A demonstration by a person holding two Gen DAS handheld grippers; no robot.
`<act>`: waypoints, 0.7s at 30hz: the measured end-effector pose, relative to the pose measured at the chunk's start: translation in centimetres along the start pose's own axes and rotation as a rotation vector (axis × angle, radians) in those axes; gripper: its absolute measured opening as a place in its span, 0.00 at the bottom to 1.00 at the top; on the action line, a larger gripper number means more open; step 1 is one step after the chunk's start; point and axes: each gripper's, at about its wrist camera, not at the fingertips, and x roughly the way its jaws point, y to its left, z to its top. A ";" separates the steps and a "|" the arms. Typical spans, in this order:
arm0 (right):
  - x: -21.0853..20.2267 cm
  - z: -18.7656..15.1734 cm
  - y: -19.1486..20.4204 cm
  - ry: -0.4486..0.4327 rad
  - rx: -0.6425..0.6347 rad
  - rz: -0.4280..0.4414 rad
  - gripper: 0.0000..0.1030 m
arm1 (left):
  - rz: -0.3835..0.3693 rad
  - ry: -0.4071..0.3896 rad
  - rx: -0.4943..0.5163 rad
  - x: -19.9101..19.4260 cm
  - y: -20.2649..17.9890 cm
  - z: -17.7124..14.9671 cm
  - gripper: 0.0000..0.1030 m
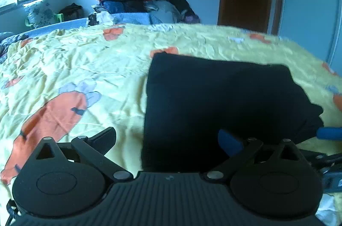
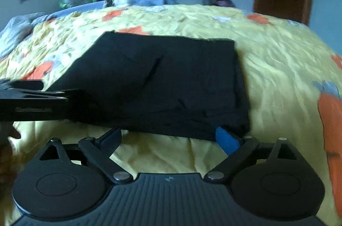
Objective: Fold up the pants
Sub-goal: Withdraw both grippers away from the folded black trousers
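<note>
Black pants (image 1: 213,102) are laid folded on the yellow bedspread (image 1: 85,59). Both the left tool (image 1: 168,140) and right tool (image 2: 171,138) are held wide open, nothing gripped.

Folded black pants (image 1: 213,102) on yellow bedspread (image 1: 85,67)

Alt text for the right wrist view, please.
Folded black fabric pants lie flat on a wrinkled yellow bedspread with orange prints, just beyond the open right hand-held gripper. The black left hand-held gripper reaches in from the left edge.
</note>
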 end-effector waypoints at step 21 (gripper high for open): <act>-4.5 -3.6 2.2 -0.045 0.091 -0.009 0.99 | 0.007 0.008 0.047 -5.0 -1.0 -4.7 1.00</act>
